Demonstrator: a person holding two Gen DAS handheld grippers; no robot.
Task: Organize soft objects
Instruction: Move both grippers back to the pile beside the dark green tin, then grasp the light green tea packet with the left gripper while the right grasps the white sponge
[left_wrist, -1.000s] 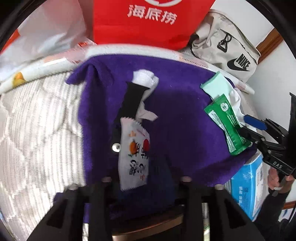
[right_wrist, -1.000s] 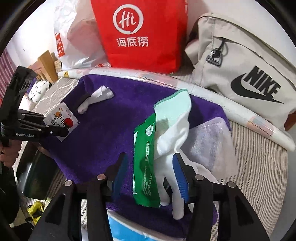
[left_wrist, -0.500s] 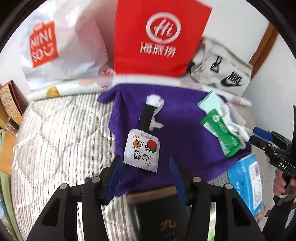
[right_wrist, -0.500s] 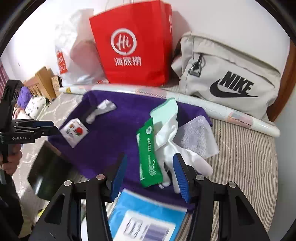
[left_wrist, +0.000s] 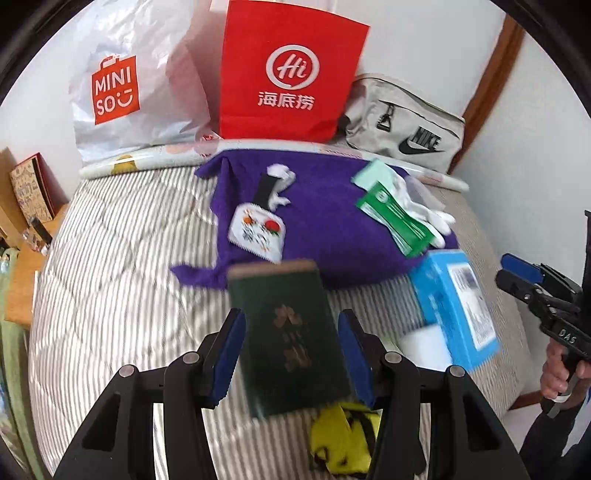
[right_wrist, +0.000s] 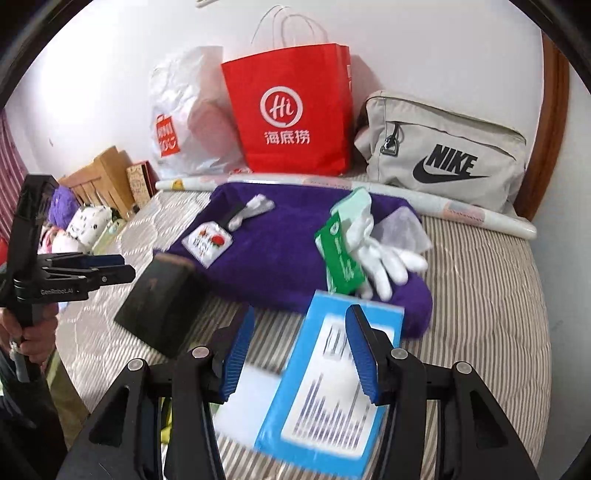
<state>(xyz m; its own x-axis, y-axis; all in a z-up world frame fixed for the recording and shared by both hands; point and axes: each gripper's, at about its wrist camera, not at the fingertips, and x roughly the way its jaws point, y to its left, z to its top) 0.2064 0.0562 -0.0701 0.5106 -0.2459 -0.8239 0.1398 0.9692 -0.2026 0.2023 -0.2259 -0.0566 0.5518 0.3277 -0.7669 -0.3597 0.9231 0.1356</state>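
A: Start at the left. What lies on the bed (left_wrist: 110, 258)?

B: A purple towel (left_wrist: 325, 221) spread near the far edge. On its left part sits a white sachet (left_wrist: 256, 232) with a black-and-white strip (left_wrist: 273, 181) beyond it. On its right part, a green packet (left_wrist: 395, 218) lies on a white glove (right_wrist: 384, 254).

A: And nearer the person?

B: A dark green booklet (left_wrist: 291, 339) at the towel's near-left corner, a blue box (right_wrist: 332, 376) at its near-right edge, both overlapping it. Neither looks soft.

A: The left hand-held gripper (left_wrist: 291, 354)?

B: Released. The booklet shows between the blue pads, but in the right view that gripper (right_wrist: 110, 267) hangs above the bed, clear of it, and grips nothing.

A: The right hand-held gripper (right_wrist: 303, 354)?

B: Also released and empty, above the blue box; no pad presses on it.

A: Which way do the soft things lie?

B: Ahead of both and lower. The sachet is straight ahead of the left one. The glove and packet sit ahead of the right one, so I judge the right hand nearer them. The packet's long axis runs away from the gripper, leaning a little left, fingers of the glove pointing near-right
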